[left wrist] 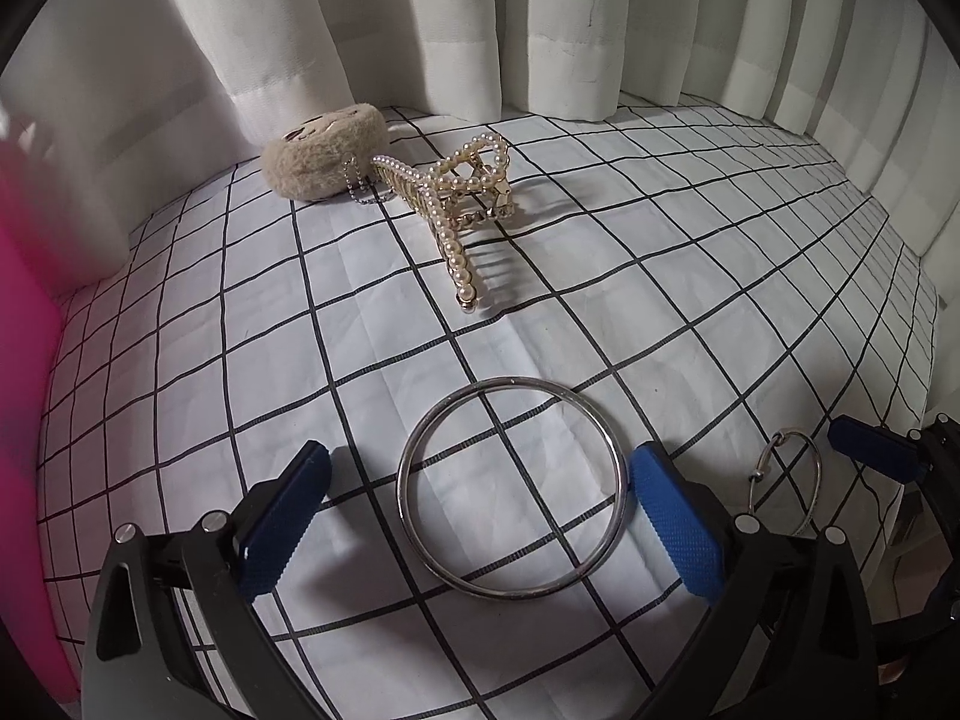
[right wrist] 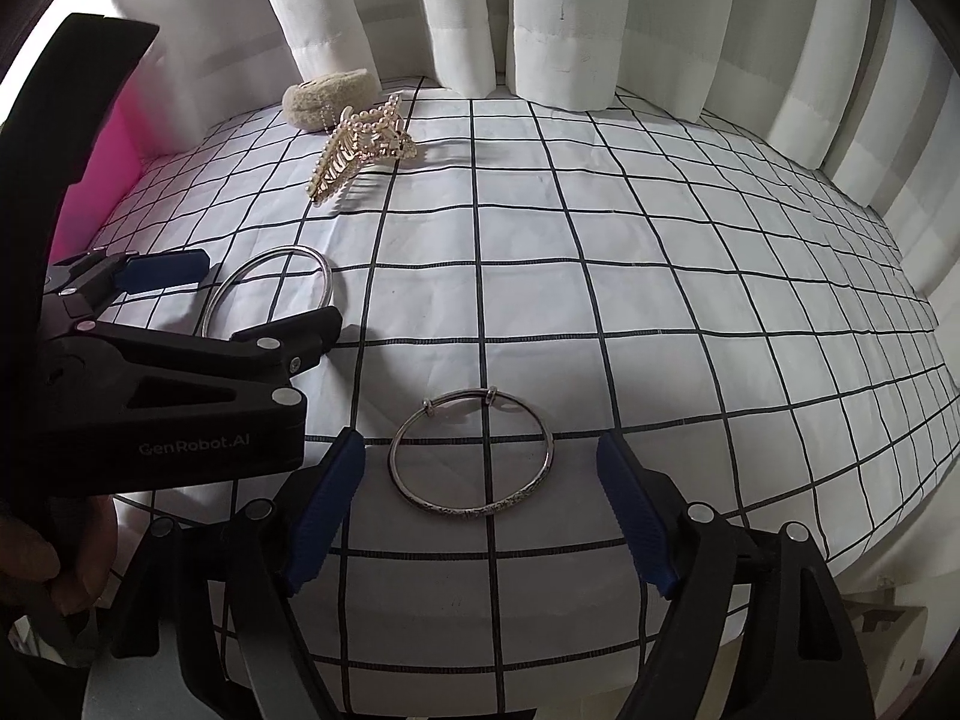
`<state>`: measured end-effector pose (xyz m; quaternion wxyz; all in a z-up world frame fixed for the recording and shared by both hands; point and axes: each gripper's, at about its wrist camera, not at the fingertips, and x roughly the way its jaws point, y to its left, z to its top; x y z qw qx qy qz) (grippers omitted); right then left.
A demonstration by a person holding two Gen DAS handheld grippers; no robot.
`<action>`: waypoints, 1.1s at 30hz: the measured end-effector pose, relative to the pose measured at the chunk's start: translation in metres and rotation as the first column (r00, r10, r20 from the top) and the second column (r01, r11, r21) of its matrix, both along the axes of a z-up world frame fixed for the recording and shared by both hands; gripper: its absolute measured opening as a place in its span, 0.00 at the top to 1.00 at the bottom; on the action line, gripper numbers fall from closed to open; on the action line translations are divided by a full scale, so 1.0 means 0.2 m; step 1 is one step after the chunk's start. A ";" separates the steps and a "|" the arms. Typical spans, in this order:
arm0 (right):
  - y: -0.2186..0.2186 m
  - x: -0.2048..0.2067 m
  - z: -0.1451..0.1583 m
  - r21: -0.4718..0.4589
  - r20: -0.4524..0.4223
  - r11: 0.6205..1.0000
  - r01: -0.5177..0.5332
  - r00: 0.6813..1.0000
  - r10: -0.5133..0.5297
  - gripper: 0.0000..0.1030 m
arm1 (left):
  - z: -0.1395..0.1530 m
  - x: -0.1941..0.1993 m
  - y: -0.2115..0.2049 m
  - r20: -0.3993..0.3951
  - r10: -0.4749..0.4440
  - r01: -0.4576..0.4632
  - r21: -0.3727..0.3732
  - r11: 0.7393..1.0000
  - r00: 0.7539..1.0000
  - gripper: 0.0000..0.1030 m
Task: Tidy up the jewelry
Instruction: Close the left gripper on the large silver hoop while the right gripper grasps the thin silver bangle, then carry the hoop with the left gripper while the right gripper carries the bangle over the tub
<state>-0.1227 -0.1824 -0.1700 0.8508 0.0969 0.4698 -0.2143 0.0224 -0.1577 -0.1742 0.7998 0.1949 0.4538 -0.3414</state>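
Checked tablecloth (right wrist: pixel 660 276): white with a black grid, covers the whole work surface; white curtains (left wrist: pixel 468 18) hang behind it.

Fuzzy beige pad (left wrist: pixel 324 159): far left by the curtains, soft, with a bead chain trailing from it.

Pearl hair claw (left wrist: pixel 456 204): gold-toned, just beside the pad; the pearls and teeth look delicate.

Plain silver bangle (left wrist: pixel 510 489): lies flat between the fingers of the left gripper (left wrist: pixel 480 516), whose jaws stand wide apart; the right-hand pad sits very near the rim, whether touching I cannot tell. Likely rigid, light and slick; best pinched across the band at one point.

Engraved silver bracelet (right wrist: pixel 471 459): thinner, with sliding loops at the far side, flat between the parted jaws of the right gripper (right wrist: pixel 480 510), untouched. Probably springy; grip the patterned near arc.
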 end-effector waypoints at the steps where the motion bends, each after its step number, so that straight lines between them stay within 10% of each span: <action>1: 0.00 0.00 0.00 0.000 0.000 1.000 -0.005 1.000 0.005 0.27 | 0.00 0.00 0.00 0.001 0.000 0.000 -0.002 1.000 1.000 0.05; 9: 0.02 0.01 0.02 -0.008 0.014 1.000 -0.029 0.999 0.029 0.48 | 0.03 -0.04 0.00 0.017 -0.054 0.054 -0.027 0.998 0.998 0.32; 33: 0.04 0.09 0.19 -0.029 0.066 0.996 -0.085 0.994 0.087 0.48 | 0.29 0.07 0.20 0.037 0.081 -0.077 -0.104 0.992 0.996 0.32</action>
